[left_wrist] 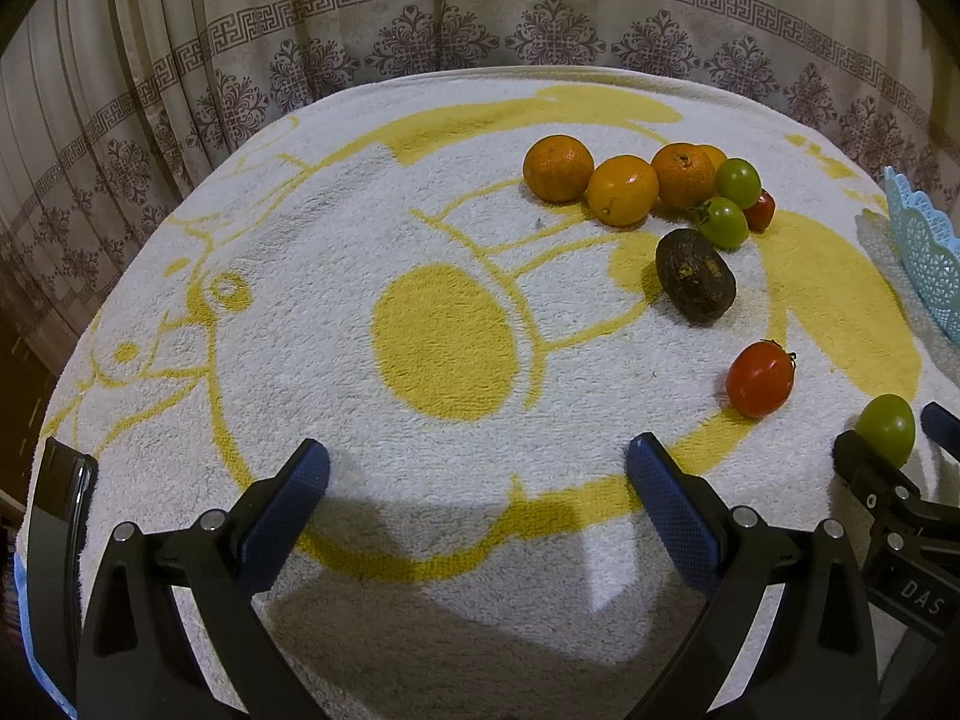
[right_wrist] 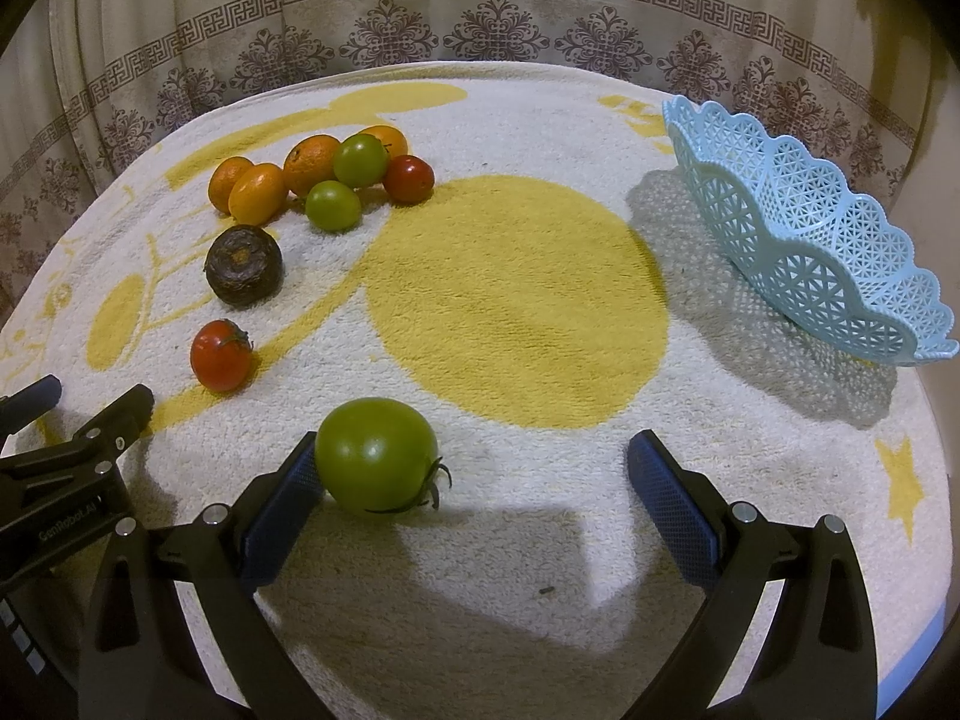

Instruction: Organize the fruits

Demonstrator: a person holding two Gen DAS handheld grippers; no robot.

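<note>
Right gripper (right_wrist: 477,468) gapes wide, left finger touching green tomato (right_wrist: 377,456)

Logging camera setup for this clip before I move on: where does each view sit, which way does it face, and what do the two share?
Left wrist: sits on the left claw, facing forward over the towel-covered table toward the curtain; its own open fingers show, with the right claw at the right edge.
Right wrist: sits on the right claw, facing likewise; its open fingers flank a green tomato, with the left claw at the left edge.
Shared: the green tomato, red tomato, dark fruit, oranges, blue basket.
</note>
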